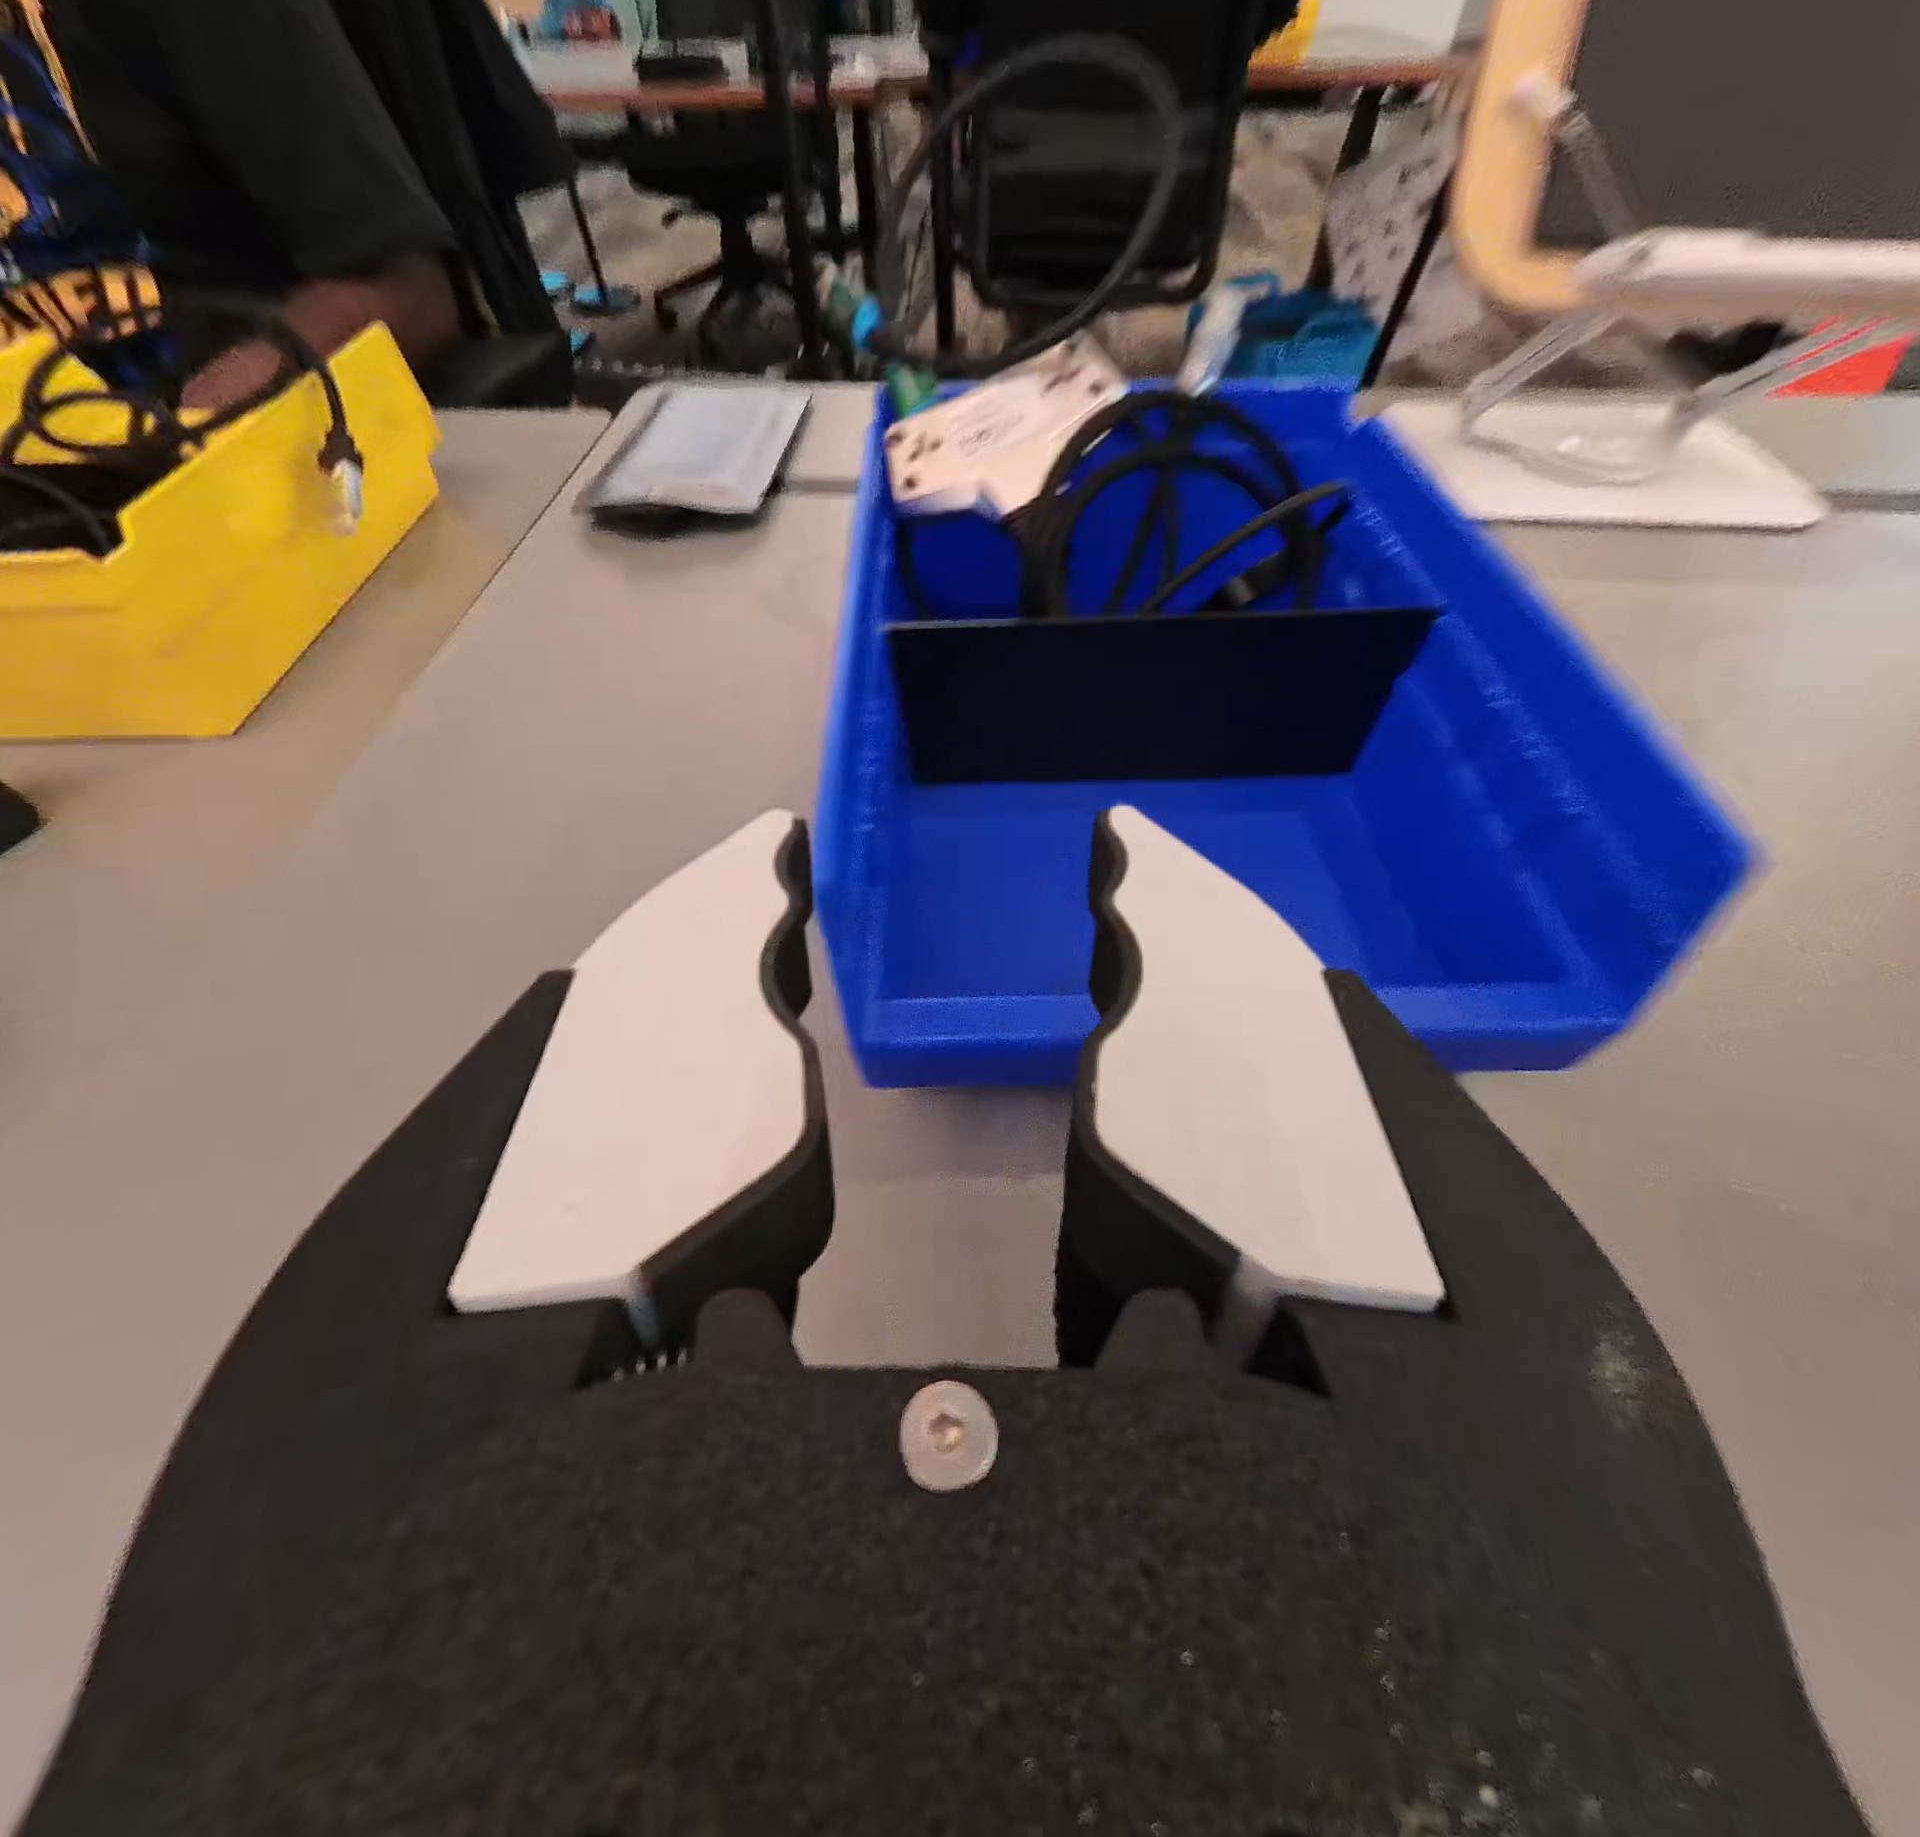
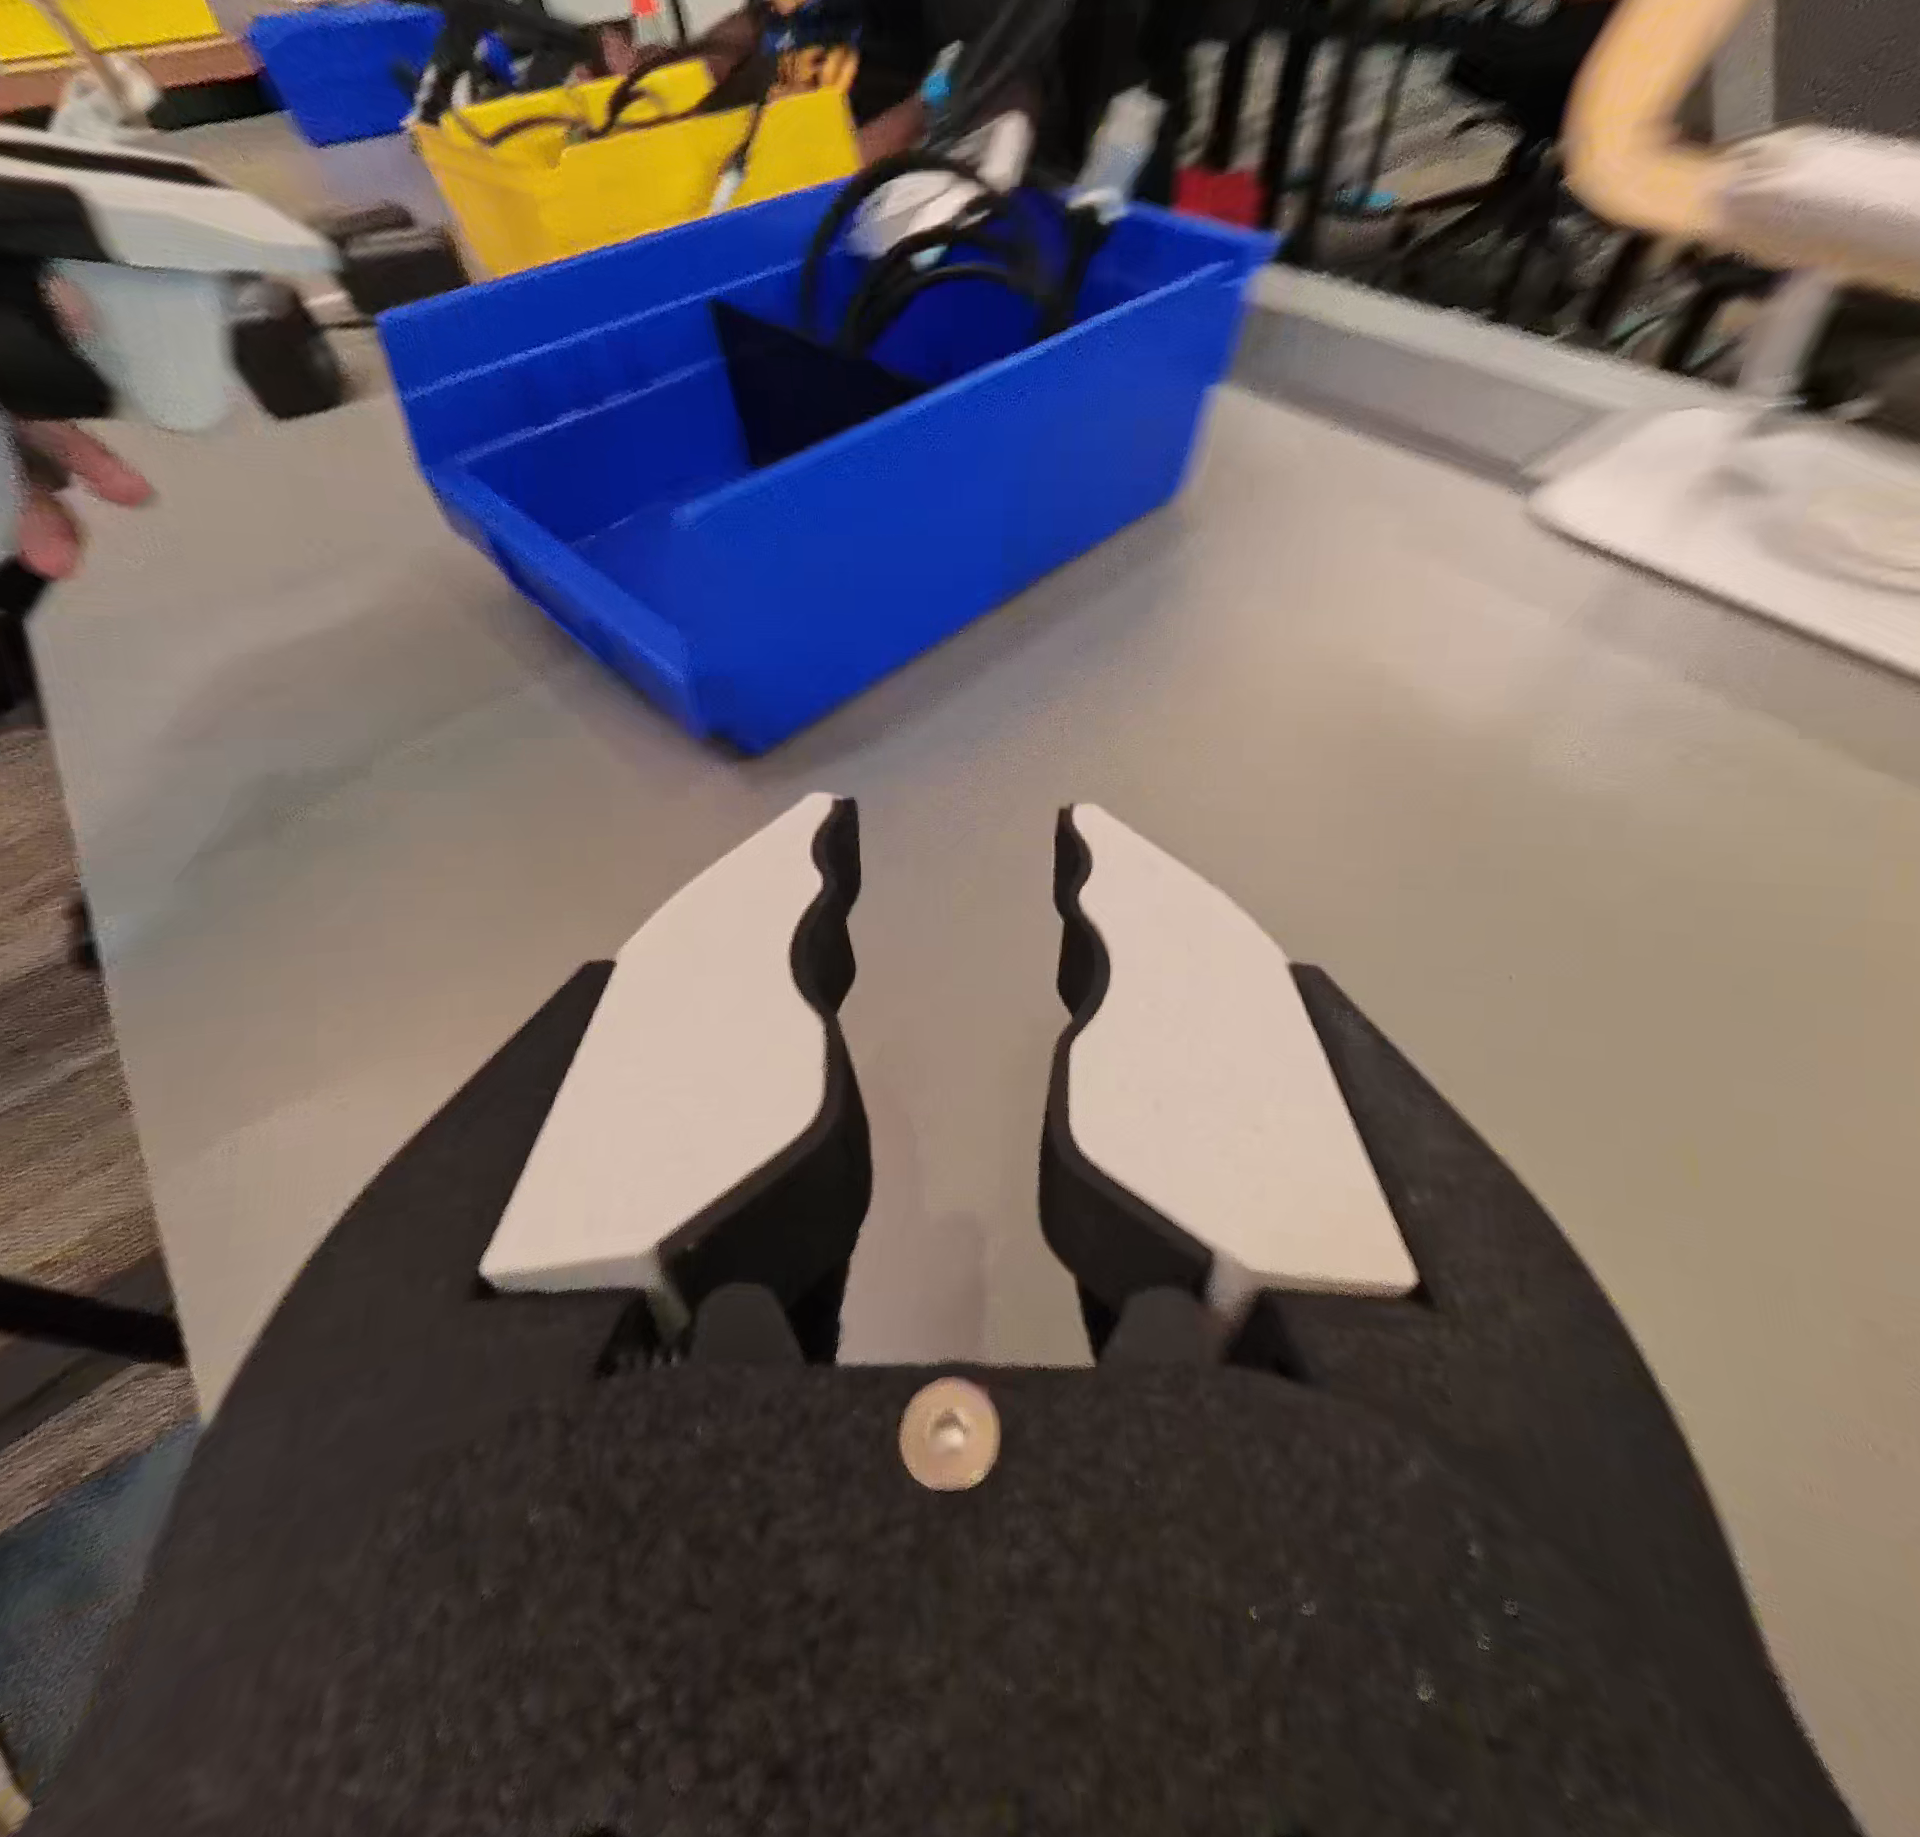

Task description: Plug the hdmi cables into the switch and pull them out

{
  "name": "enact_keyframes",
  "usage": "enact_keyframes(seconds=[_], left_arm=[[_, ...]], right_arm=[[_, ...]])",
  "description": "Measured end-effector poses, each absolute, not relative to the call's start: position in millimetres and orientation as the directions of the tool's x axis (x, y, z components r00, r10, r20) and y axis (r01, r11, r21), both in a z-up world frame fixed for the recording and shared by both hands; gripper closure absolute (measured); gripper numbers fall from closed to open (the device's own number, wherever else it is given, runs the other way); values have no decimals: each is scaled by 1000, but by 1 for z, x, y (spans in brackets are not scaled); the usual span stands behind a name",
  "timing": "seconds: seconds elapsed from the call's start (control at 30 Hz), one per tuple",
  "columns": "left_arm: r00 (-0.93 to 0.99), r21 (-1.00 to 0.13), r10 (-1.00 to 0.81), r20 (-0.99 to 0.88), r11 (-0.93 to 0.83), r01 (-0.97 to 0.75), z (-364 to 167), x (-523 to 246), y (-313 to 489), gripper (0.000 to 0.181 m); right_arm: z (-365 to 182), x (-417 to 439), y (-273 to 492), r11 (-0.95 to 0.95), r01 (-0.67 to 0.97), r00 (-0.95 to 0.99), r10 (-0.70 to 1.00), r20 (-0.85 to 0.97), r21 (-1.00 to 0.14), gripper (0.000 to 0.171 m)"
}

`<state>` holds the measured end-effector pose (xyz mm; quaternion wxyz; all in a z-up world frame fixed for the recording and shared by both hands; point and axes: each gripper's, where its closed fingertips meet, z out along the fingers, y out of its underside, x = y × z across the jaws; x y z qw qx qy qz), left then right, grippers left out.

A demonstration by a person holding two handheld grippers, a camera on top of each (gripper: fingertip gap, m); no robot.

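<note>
I start on my left side. The left tool [image 1: 951, 821] hangs over the grey worktop [image 1: 416, 956] with its two white-faced fingers spread apart and nothing between them; only bare worktop and the near wall of the blue plastic bin [image 1: 1507, 852] show in the gap. The bin sits straight ahead of this tool, its near lip just past the fingertips. A dark flat divider [image 1: 1143, 696] splits it, and I judge that is why everything I need sits together: the near compartment looks bare, while the far one, beyond the divider, holds the coiled black HDMI cables [image 1: 1153, 509] with the pale boxy switch [image 1: 997, 447] propped against the back wall. Far off to the left of this tool stands a yellow plastic bin [image 1: 208, 582] with other black leads in it, not mine to touch, I think.

Moving to my right side, the right tool [image 2: 956, 816] also has its fingers parted, a little narrower than the left, gripping nothing and touching nothing. It floats above open worktop, with the same blue bin ahead and somewhat left, seen corner-on, well clear of the tips. The cable coil [image 2: 935, 249] rises from the far compartment.

Both tools look poised for the first reach into the far compartment; nothing is plugged in yet.
</note>
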<state>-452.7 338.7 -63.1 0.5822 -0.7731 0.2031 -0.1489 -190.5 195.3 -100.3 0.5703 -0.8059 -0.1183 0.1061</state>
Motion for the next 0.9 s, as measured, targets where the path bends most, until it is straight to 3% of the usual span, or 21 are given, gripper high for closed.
enact_keyframes(seconds=[0.13,0.3,0.4,0.5,0.67,0.9], left_arm=[[755,-970,-637,155,-242,-5,-55,-374,275,132],[701,-949,-706,106,-283,-142,-113,-312,231,130],[666,-938,-735,131,-309,-156,-110,-311,222,141],[685,-934,-722,97,-304,-189,-117,-322,231,139],[706,-920,-701,100,-335,-203,-127,-332,242,121],[686,-923,-716,129,-339,-180,-128,-332,244,125]], right_arm=[[-80,-71,120,-236,29,992,128,-2,-971,134],[-110,81,24,-302,17,935,-334,123,-953,134],[-128,123,-12,-373,-56,875,-466,134,-926,133],[-129,137,-22,-380,-54,853,-498,155,-923,136],[-129,127,-11,-339,-104,890,-451,64,-935,136],[-133,107,7,-410,20,914,-362,183,-912,139]])
